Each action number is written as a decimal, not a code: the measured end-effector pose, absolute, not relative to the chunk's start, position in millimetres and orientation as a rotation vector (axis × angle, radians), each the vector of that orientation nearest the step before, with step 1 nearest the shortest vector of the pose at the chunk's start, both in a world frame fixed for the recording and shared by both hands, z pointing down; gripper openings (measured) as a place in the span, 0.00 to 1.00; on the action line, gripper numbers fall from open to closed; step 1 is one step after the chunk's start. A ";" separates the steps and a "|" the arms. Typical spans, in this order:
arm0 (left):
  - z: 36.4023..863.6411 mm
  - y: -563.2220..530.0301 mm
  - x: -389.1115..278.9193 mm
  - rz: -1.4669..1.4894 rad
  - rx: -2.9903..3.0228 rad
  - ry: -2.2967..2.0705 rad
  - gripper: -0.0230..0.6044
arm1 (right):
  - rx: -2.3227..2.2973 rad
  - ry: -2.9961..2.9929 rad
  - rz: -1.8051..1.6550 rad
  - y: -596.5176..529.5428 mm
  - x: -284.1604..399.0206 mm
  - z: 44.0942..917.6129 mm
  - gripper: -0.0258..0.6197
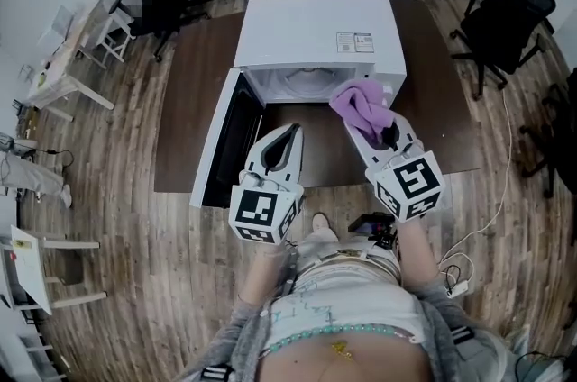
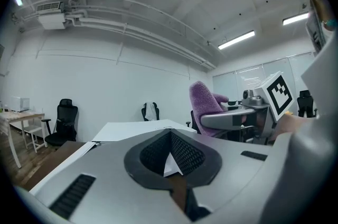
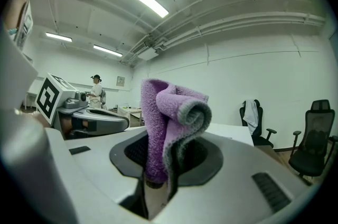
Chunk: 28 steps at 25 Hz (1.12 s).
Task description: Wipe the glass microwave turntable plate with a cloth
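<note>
While pinched in the right tongs point(image 1: 386, 135), stands up past their tips as a folded purple cloth point(image 1: 359, 105) with a grey edge, just before the open mouth of the white microwave point(image 1: 315, 29); those tongs closed on the cloth's lower fold, plain in the right gripper view; inside the cavity, only a pale round shape on the floor, apparently the glass turntable plate point(image 1: 304, 81), ahead of both tongs and apart from them, nearer the cloth than the left pair; left tongs point(image 1: 290, 135) pressed together with nothing between the pads, just beside the right pair and aimed at the left part of the cavity.

Microwave door point(image 1: 225, 141) swung open to the left, hanging alongside the left tongs on their outer side; microwave set on a dark brown bench point(image 1: 185, 101) over a wood-plank floor point(image 1: 135, 218); black office chairs point(image 1: 505, 11) beyond the bench at the right and back; white desk point(image 1: 63, 69) at the far left; white cable point(image 1: 491, 209) trailing over the floor at the right.

Both tongs held out about level in front of the person's torso, side by side, marker cubes point(image 1: 263, 213) nearest the body, tips toward the microwave; hands mostly hidden under the tong bodies.
</note>
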<state>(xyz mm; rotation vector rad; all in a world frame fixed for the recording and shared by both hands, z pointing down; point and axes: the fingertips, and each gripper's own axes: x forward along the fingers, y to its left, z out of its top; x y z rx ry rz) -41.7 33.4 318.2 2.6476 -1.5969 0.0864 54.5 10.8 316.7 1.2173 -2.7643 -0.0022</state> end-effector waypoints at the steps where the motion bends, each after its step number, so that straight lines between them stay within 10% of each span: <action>1: 318.2 31.7 -47.2 0.084 2.649 -1.587 0.05 | 1.230 -2.762 0.001 8.1 50.9 316.5 0.22; 28: 331.5 -48.4 -81.4 0.071 2.546 -1.650 0.05 | 1.146 -2.781 0.045 -78.6 31.0 327.1 0.22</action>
